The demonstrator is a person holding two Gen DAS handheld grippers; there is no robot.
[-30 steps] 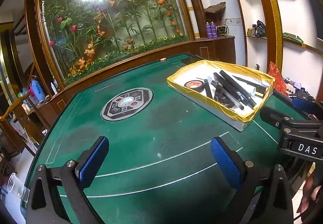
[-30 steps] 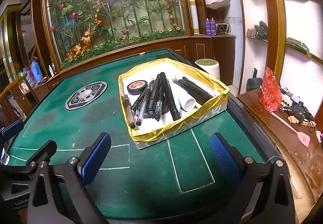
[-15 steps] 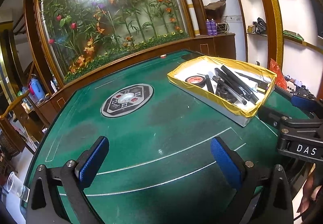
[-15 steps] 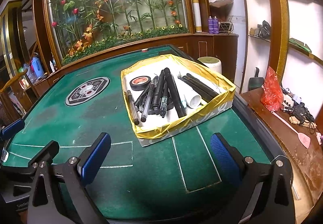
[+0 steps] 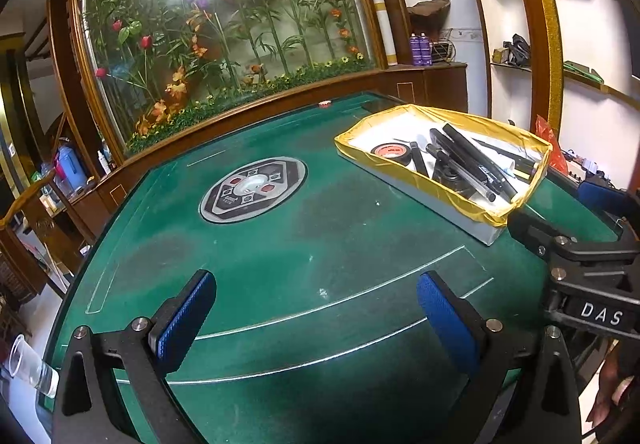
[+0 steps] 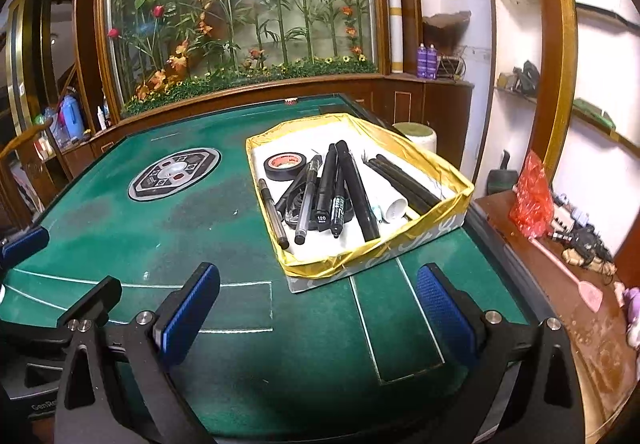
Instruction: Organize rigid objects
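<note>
Both cameras have drawn slightly nearer the gold-lined box over the past second: in the right wrist view it has slid from lower centre toward the middle of the frame, while in the left wrist view it sits a little lower in the upper right than before. Nothing inside it has shifted. The black tape roll lies at the far left corner of the box, the black pens and markers fan across the middle, a white tube rests among them to the right, and dark sticks line the right wall.

The right gripper hovers at the bottom of its frame over the green table, just short of the box's near edge, jaws spread wide and holding nothing. The left gripper hangs low in its own frame over bare felt, equally wide open and empty, well apart from the box; the right tool's body shows at the right edge of that view. A round emblem marks the table centre, left of the box.

Judging by the approach, the sorting has not yet begun; the right gripper looks best placed to reach in first, and the crossed pens may snag one another when lifted.
</note>
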